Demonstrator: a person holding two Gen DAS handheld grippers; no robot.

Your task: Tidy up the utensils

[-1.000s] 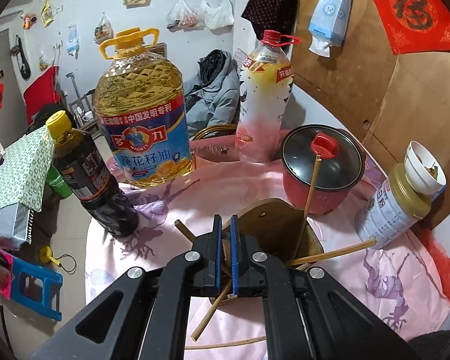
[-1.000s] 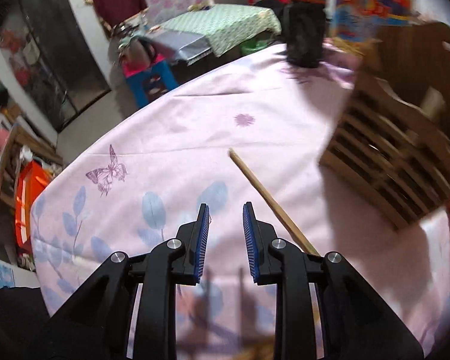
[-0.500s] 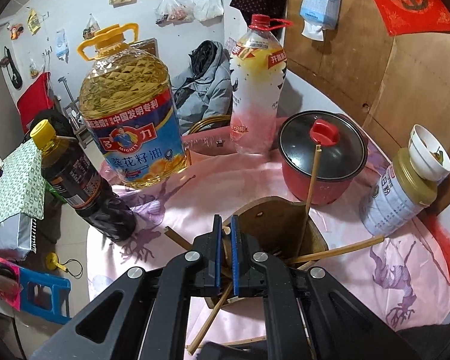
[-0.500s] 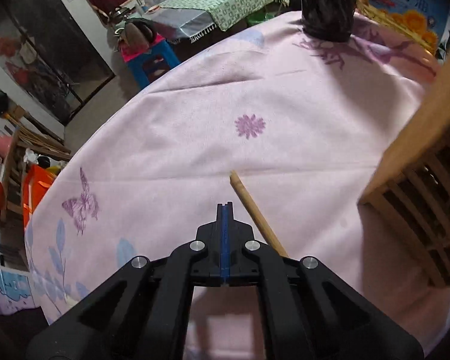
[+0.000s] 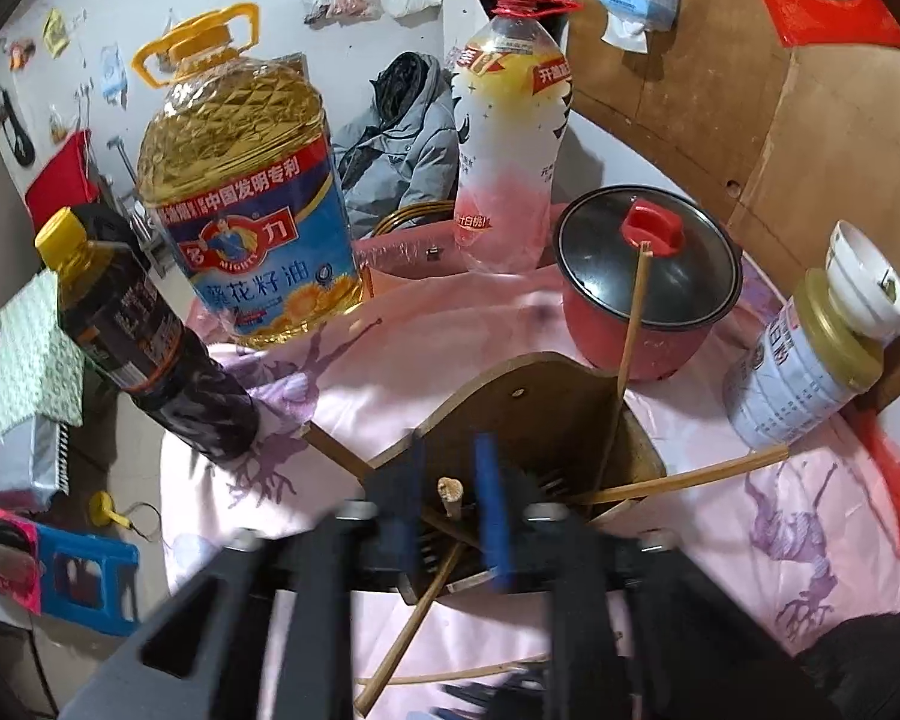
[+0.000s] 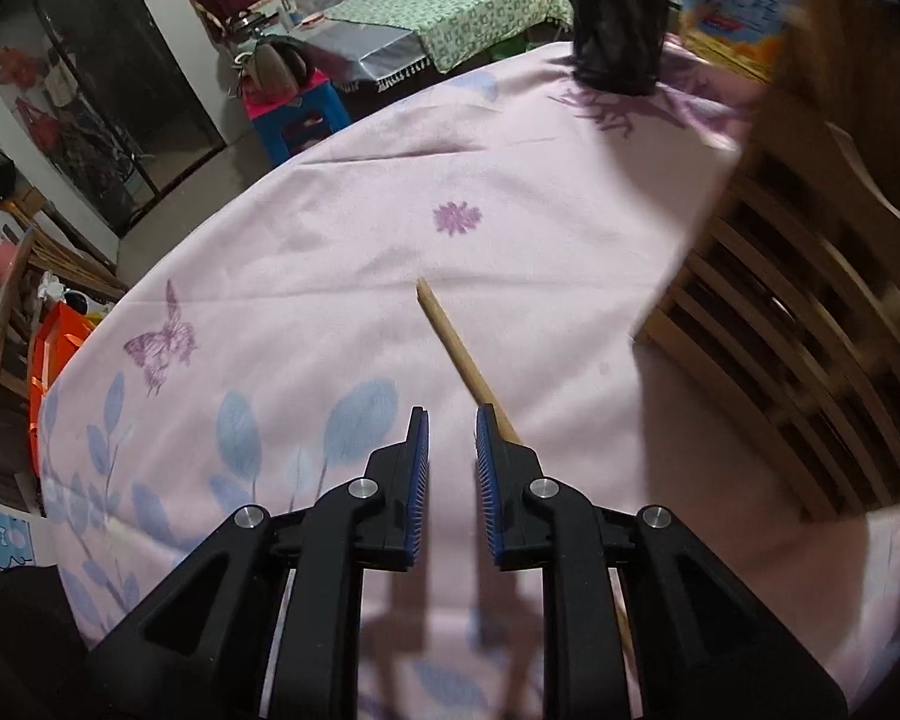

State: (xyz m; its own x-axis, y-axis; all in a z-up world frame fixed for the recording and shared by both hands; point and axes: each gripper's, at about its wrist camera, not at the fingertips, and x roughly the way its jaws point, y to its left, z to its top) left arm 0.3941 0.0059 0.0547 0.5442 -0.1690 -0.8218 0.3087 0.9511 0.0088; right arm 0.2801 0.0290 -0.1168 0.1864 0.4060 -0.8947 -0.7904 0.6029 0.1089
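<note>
Over holder [image 5: 546,414], left tool [image 5: 448,501] blurred, parted; right tool [image 6: 452,468] parted, hides chopstick [image 6: 453,348] end.

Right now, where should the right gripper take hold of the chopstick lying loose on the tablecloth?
Probably mid-shaft, coming straight down. The chopstick lies flat on the tablecloth, so the open right gripper should straddle it crosswise. It runs under the right-hand finger now, so shift slightly right first. The wooden holder stands apart.

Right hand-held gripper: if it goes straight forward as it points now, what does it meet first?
Probably the pink printed tablecloth. The open right hand-held gripper points down at bare cloth; the thin wooden chopstick lies just right of that line, so a graze is possible.
</note>
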